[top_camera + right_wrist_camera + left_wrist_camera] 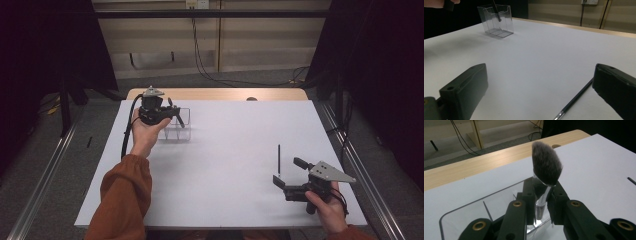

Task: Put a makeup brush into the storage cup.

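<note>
My left gripper [543, 192] is shut on the clear handle of a makeup brush [546, 165] with dark, fluffy bristles pointing up. The brush's lower end hangs inside a clear plastic organizer box [449, 216]. From the high view, the left gripper [176, 119] hovers over that box [184, 131] at the table's far left. My right gripper [289, 172] stands open near the front right, beside a thin black stick [278, 159] lying on the table. In the right gripper view the stick [576, 98] lies between the wide-apart jaws [541, 68], close to the right one, untouched.
A white sheet [225, 160] covers the table, with a wooden strip [220, 94] along its far edge. Black cables trail over the floor beyond. The clear box [496, 21] stands far off in the right gripper view.
</note>
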A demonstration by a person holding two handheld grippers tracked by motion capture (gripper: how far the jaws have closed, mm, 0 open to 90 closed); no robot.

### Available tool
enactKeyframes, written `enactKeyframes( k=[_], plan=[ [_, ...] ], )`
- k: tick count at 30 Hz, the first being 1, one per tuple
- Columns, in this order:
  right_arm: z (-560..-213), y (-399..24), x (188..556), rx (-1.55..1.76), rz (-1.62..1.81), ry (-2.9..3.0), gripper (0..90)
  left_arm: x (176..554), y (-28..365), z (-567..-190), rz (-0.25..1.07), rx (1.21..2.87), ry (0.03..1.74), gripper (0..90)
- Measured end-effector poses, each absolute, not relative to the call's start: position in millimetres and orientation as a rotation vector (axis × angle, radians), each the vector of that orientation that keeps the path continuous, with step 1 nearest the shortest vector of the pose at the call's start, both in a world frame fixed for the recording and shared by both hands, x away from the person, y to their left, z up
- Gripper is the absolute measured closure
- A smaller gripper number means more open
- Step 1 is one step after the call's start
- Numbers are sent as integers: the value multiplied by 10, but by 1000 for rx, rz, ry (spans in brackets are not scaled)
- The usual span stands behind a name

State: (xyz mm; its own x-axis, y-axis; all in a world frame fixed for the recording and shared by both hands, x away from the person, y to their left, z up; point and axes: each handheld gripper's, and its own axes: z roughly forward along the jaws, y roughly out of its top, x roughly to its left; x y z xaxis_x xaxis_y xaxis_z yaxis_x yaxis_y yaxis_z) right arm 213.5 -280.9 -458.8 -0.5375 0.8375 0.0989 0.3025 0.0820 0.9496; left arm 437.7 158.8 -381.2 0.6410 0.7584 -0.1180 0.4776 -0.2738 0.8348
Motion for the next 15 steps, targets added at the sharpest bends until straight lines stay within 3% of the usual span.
enactKeyframes(
  k=[15],
  plan=[
    [-4589,-2810,2134,1122,1467,1887,1,4384,1566,-3872,359,1944,975,776]
  ],
)
